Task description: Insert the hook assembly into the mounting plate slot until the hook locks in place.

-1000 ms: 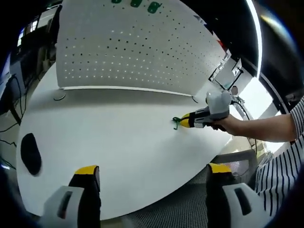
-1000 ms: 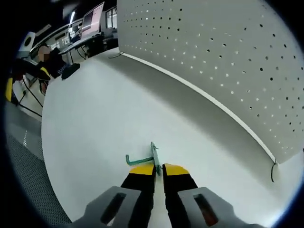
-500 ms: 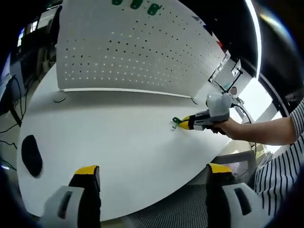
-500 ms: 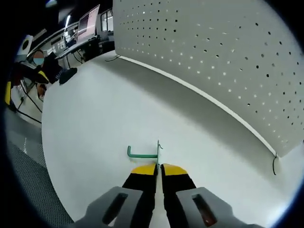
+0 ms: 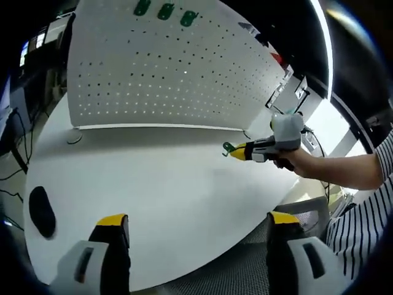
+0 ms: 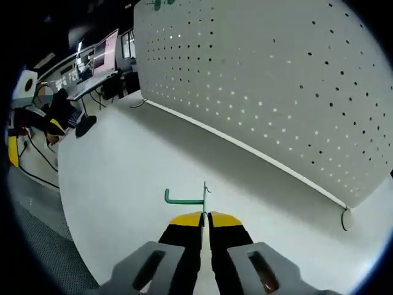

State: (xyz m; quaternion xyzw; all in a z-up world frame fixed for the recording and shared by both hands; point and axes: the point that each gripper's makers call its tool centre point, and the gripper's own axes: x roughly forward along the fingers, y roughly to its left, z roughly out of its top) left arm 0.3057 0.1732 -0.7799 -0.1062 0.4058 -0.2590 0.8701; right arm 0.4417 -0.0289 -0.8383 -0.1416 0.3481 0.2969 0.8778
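I am pinching the green hook [image 6: 187, 198] by its flat backplate in my closed right gripper [image 6: 204, 216], clear of the table [image 6: 123, 172] near the pegboard [image 6: 276, 86], judging it light, stiff, liable to twist, while my left gripper [image 5: 193, 222] is hanging open, empty.
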